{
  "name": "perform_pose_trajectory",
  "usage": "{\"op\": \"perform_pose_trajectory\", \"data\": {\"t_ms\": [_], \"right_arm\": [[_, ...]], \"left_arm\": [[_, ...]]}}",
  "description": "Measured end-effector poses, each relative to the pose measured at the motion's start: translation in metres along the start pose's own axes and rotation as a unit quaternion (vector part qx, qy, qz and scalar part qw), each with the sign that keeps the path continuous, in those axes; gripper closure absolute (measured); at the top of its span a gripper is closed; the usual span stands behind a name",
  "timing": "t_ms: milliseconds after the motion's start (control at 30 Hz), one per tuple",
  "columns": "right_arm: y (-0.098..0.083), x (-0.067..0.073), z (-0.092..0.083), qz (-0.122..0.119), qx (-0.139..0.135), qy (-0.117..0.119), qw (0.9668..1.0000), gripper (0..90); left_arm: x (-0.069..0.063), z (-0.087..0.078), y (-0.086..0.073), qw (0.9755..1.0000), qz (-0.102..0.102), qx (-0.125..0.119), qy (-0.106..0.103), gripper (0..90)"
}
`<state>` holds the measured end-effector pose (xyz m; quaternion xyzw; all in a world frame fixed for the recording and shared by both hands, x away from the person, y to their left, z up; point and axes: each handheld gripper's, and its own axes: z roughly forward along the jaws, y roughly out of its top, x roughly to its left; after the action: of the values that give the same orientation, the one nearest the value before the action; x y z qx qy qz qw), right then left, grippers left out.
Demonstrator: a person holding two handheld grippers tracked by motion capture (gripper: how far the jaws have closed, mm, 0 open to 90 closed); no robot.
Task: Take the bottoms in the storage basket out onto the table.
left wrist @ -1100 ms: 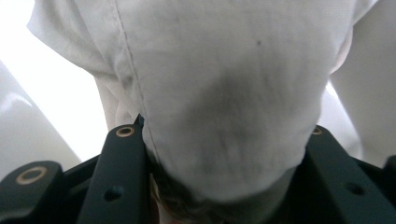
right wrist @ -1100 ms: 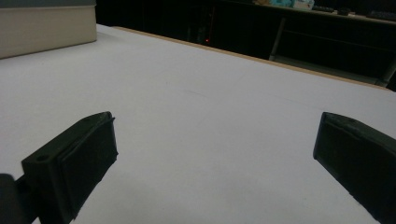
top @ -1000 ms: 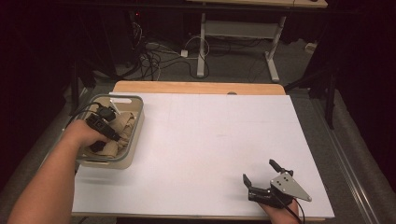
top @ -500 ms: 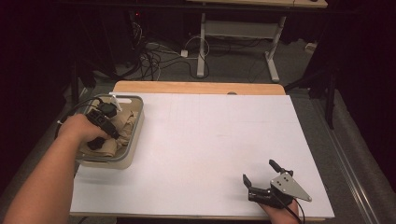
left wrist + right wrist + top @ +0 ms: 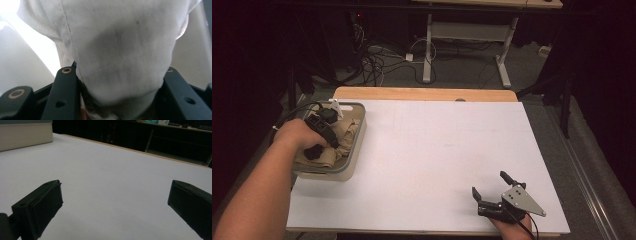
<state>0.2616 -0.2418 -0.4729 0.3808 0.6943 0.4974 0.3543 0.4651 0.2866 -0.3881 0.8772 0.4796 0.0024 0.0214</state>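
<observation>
High view: a person works at a white table (image 5: 432, 150) with 1 gripper in each hand; a tan bin (image 5: 353, 155) of cloth sits at the table's 9 o'clock edge.
Left gripper (image 5: 319, 142): down in the bin, its jaws clamped on a bunch of pale cloth (image 5: 343, 137).
Left gripper view: the cloth (image 5: 120, 57) bulges up between the 2 black jaws, gripped on both sides.
Cloth location: in the bin at 9 o'clock, lying on the rest of the pile; I cannot tell whether any of it has cleared the rim.
Right gripper (image 5: 492, 192): rests on the table near 5 o'clock, jaws wide apart and empty, pointing towards 11 o'clock.
Right gripper view: bare table between the parted jaws, the bin's wall (image 5: 25, 135) far off at 10 o'clock.
Change: compared with 1 second ago, the left hand sits slightly higher over the bin, its grip the same; the right gripper has kept its place.
Meaning: the grab looks done and the lift-out is just starting.
Next: likely carrying the cloth towards the open table at 3 o'clock of the bin, where the idle gripper could help.
</observation>
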Motion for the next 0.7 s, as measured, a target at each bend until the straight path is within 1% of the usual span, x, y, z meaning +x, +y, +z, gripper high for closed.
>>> {"op": "perform_pose_trajectory", "data": {"t_ms": [100, 167, 300, 433, 700], "right_arm": [[0.0, 0.0, 0.0, -0.001, 0.0, 0.0, 1.0, 0.5], [0.0, 0.0, -0.001, 0.0, 0.0, 0.0, 1.0, 0.5], [0.0, 0.001, -0.001, 0.0, -0.001, 0.001, 1.0, 0.5], [0.0, 0.001, -0.001, -0.001, 0.0, 0.001, 1.0, 0.5], [0.0, 0.001, -0.001, -0.002, 0.0, 0.002, 1.0, 0.5]], "left_arm": [[0.0, -0.001, 0.0, 1.0, -0.003, 0.006, -0.004, 54.2], [-0.001, -0.003, 0.002, 0.9998, -0.008, 0.015, -0.006, 54.2], [-0.002, -0.005, 0.004, 0.9997, -0.008, 0.024, -0.005, 54.2], [-0.002, -0.007, 0.005, 0.9995, -0.009, 0.028, -0.006, 54.2], [-0.003, -0.014, 0.007, 0.9993, -0.019, 0.03, -0.007, 54.2]]}}
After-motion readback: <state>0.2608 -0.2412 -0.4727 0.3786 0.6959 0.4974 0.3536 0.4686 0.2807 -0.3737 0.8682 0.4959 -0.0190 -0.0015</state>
